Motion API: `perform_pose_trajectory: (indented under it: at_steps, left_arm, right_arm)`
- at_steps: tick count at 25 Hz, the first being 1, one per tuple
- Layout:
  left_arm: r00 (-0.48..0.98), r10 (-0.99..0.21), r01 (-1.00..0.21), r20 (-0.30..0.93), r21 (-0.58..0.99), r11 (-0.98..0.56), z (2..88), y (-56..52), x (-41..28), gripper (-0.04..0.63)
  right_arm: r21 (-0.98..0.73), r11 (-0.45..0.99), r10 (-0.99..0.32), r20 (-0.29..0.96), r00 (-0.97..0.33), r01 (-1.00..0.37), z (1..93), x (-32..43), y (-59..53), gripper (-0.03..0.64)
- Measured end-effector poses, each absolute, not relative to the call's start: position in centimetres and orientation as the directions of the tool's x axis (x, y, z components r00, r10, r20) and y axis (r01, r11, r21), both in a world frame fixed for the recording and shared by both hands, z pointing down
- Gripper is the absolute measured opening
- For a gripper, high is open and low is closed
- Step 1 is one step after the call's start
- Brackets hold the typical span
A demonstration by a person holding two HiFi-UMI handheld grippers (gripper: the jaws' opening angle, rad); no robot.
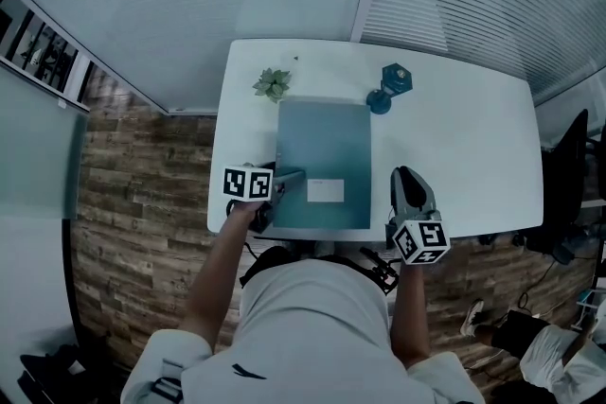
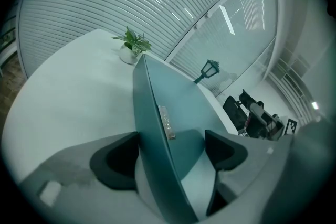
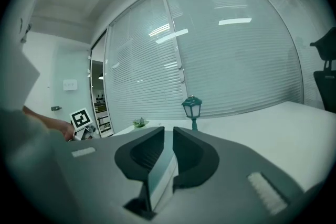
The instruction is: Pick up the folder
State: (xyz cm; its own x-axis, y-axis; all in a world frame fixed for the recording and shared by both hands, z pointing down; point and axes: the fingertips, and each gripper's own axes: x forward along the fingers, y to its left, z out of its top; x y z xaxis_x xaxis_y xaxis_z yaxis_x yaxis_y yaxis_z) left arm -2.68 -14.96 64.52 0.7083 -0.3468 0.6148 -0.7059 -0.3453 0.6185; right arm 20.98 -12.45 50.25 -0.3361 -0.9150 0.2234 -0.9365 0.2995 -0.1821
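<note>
Teal folder (image 1: pixel 324 156) lies mid-frame on the white table (image 1: pixel 464 137). My left gripper (image 2: pixel 172 150) jaws are open, straddling its lower-left edge. My right gripper (image 3: pixel 168 147) jaws are nearly closed, just right of the folder.

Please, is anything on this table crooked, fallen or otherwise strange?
Nothing is spilled or broken. The plant and the small lamp stand upright. Only the folder is unusual: its left edge sits between the open jaws of the left gripper, and there it seems tilted up from the table.
</note>
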Motion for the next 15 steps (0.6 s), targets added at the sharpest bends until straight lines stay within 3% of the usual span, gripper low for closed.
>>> perform_pose_trajectory:
  at_steps: [3,7,11,15]
  left_arm:
    - [0.711,-0.354,-0.704,0.608,0.622,-0.344,64.4,-15.0,-2.7,0.414]
    - [0.715,-0.363,-0.699,0.598,0.628,-0.341,64.4,-15.0,-2.8,0.411]
    - [0.718,-0.363,-0.695,0.594,0.633,-0.34,64.3,-15.0,-2.9,0.41]
    - [0.72,-0.369,-0.693,0.588,0.637,-0.337,64.4,-15.0,-2.8,0.41]
  right_arm:
    - [-0.225,0.342,-0.857,0.324,-0.401,-0.913,52.2,19.5,-13.1,0.135]
    - [-0.271,0.371,-0.774,0.438,-0.457,-0.888,55.0,17.7,-14.3,0.191]
    - [-0.423,0.314,-0.688,0.515,-0.511,-0.85,58.1,16.6,-15.9,0.314]
    - [-0.548,0.258,-0.59,0.562,-0.579,-0.796,60.5,15.1,-16.7,0.368]
